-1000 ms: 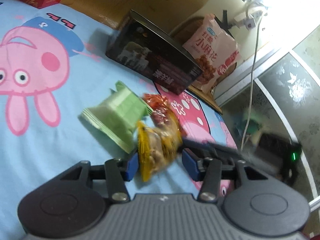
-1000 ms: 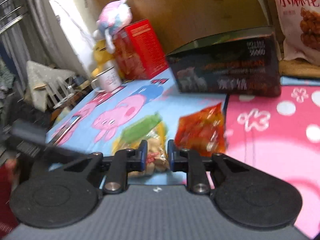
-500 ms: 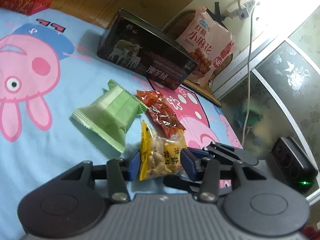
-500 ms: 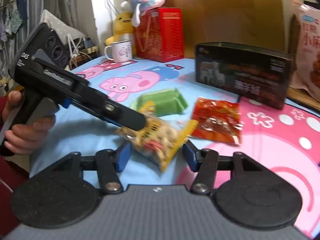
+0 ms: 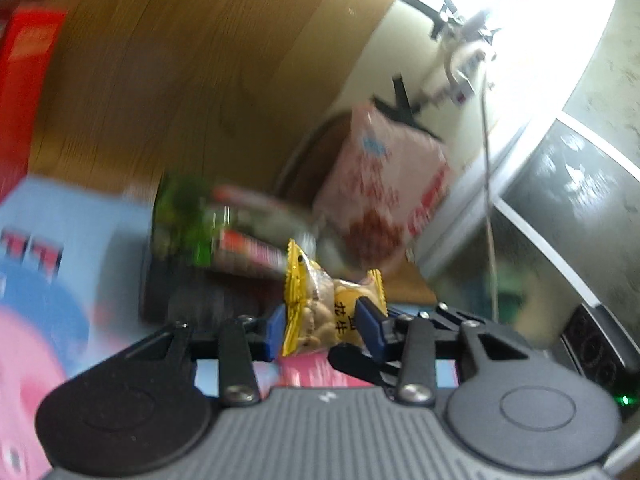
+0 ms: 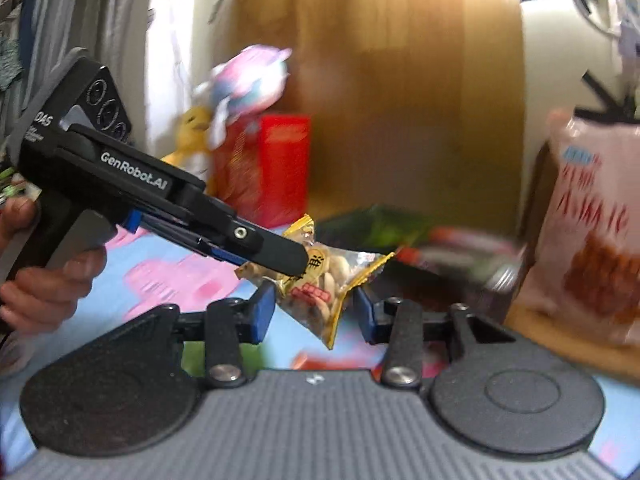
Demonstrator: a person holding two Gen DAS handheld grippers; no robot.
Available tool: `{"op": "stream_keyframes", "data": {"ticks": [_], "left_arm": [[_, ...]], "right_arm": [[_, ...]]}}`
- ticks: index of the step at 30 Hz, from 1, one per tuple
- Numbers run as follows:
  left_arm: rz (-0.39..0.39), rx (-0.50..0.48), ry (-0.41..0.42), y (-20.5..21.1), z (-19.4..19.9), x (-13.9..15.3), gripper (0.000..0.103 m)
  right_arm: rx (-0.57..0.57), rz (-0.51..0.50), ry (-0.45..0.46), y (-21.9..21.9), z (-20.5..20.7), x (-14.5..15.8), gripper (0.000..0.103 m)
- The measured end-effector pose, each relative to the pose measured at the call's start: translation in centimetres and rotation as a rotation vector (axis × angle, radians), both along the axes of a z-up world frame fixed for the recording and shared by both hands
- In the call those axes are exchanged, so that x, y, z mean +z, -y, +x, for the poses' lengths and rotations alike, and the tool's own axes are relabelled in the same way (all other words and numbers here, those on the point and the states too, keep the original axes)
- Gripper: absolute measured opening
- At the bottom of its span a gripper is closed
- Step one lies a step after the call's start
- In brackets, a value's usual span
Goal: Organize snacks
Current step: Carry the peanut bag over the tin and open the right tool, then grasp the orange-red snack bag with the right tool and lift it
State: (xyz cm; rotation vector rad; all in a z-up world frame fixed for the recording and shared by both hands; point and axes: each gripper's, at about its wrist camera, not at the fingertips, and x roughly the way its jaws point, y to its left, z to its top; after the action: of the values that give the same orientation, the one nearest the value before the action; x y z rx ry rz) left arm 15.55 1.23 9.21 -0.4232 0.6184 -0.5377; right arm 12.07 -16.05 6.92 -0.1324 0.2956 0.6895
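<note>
The left hand-held gripper [image 5: 320, 326] is closing, grasping the yellow peanut packet [image 5: 324, 312] lifted above the cartoon-print bed cover [image 5: 60, 240]. The right hand-held gripper [image 6: 314, 312] is closing around the packet's lower end, pads not pressing. Behind, blurred, is a dark box [image 6: 440, 264].

The peanut packet [image 5: 326, 312] is yellow with a clear window showing pale nuts, black characters and a red label. Both tongs are black with blue pads [image 6: 262, 312]. The sheet [image 5: 60, 248] is light blue with pink cartoon shapes. Far right stands a pink snack bag [image 6: 596, 224]; far left, a red box [image 6: 276, 168].
</note>
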Motion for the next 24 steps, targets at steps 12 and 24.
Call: {"op": "stream_keyframes", "data": {"ticks": [12, 24], "left_arm": [[0.08, 0.072, 0.01, 1.0, 4.1, -0.9, 0.043], [-0.016, -0.01, -0.134, -1.6, -4.8, -6.7, 0.043]], "right_arm": [[-0.24, 0.139, -0.015, 4.0, 5.0, -0.9, 0.064], [-0.026, 0.008, -0.304, 1.4, -1.7, -6.5, 0.087]]}}
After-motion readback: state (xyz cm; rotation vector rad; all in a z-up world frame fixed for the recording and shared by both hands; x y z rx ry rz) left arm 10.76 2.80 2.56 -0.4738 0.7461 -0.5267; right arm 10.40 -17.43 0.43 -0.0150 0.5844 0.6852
